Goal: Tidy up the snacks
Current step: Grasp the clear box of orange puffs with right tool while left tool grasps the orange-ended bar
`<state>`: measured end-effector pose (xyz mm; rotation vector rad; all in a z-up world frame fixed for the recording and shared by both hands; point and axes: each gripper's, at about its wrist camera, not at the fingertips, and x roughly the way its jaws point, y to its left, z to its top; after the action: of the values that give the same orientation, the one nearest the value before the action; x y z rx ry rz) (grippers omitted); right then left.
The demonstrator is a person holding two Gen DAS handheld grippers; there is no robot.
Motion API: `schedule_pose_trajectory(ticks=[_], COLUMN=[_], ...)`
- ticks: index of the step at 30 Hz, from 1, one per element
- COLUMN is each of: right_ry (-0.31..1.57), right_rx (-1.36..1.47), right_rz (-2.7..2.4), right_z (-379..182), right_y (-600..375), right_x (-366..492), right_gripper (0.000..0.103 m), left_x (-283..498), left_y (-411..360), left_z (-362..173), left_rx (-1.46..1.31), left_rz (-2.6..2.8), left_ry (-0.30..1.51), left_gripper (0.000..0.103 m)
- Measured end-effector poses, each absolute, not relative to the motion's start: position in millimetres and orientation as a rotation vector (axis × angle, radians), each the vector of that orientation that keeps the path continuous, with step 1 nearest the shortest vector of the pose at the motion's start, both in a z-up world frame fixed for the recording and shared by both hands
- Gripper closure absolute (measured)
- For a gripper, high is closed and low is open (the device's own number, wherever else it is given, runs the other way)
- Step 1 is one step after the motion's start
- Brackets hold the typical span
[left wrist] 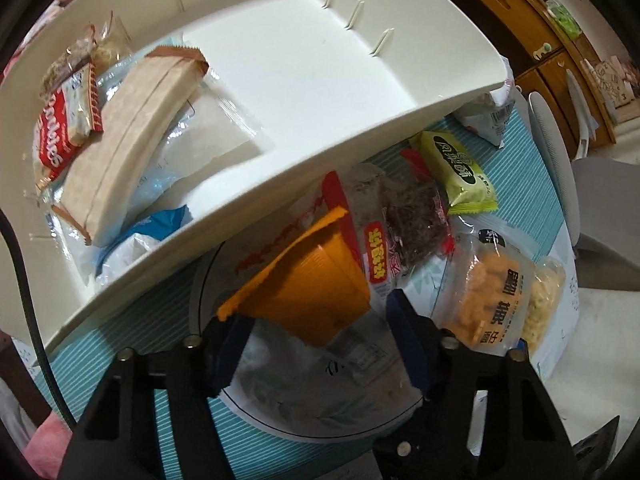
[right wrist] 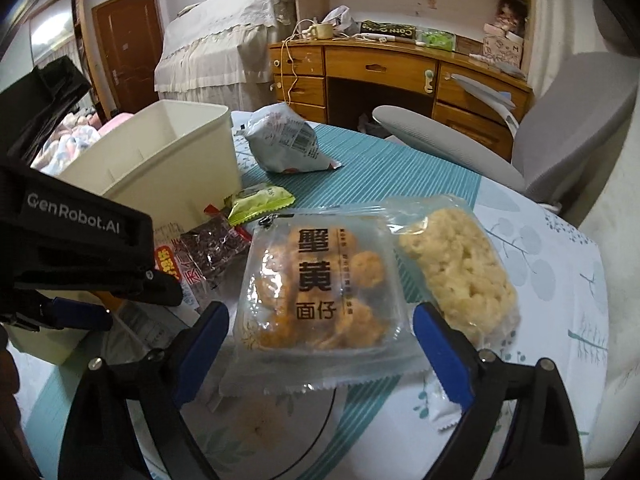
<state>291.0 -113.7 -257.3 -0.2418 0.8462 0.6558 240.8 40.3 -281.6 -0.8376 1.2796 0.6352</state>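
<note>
Crinkling clear wrappers [right wrist: 320, 292] surround a smooth cream bin [left wrist: 304, 80].

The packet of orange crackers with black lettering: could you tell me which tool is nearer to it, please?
Right. The right tool straddles the orange cracker packet, jaws open on either side. The left tool is off to its left, over the orange-topped packet.

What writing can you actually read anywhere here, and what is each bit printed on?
"GenRobot.AI": left gripper, on its black body.
"蟹黄面仔": clear packet of orange crackers.
"凤梨酥": green packet.
"ookies", first letter hidden: red and white packet in the white bin.
Yellow label on the packet of dark snacks: too blurred.
Barcode digits on the grey bag: too small.
</note>
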Motion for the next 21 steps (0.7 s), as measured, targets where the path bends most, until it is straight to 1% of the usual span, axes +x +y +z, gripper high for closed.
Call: schedule_pose_trajectory(ticks=[2,4,5,6,15,21], right_ry=[0.847,0.851,0.854,0.854,0.853,0.879], right_rx=[-0.261,-0.286,-0.294,-0.297,-0.309,-0.308], right_rz=[0.648,0.638,0.640,0.638,0.614,0.600], right_z=[-260.8,-265.3,-267.0,-268.6,-273.8,-271.8], right_y=[-110.5,-107.1,-106.4,-105.2,-103.9,-104.7], right_x=[292.0,294.1,295.4,295.6,294.2,291.7], right_gripper=[0.008,0.008,0.008,0.008,0.008,0.013], left_x=[241.5,242.6,241.0,241.3,238.1,220.2], left_y=[41.3,41.9,41.9,41.5,43.4,42.4], left_z=[-284.7,-287.2,-287.3,-288.0,-288.6,-274.2], left_rx=[-0.846,-0.856,-0.864,-0.869,-0.874,-0.839], left_rz=[0.637,0.635,0.631,0.625,0.605,0.597], left_ry=[1.281,1.274,1.265,1.261,1.271,1.268], left_gripper=[0.049,0.051,0.055,0.056,0.061,0.063])
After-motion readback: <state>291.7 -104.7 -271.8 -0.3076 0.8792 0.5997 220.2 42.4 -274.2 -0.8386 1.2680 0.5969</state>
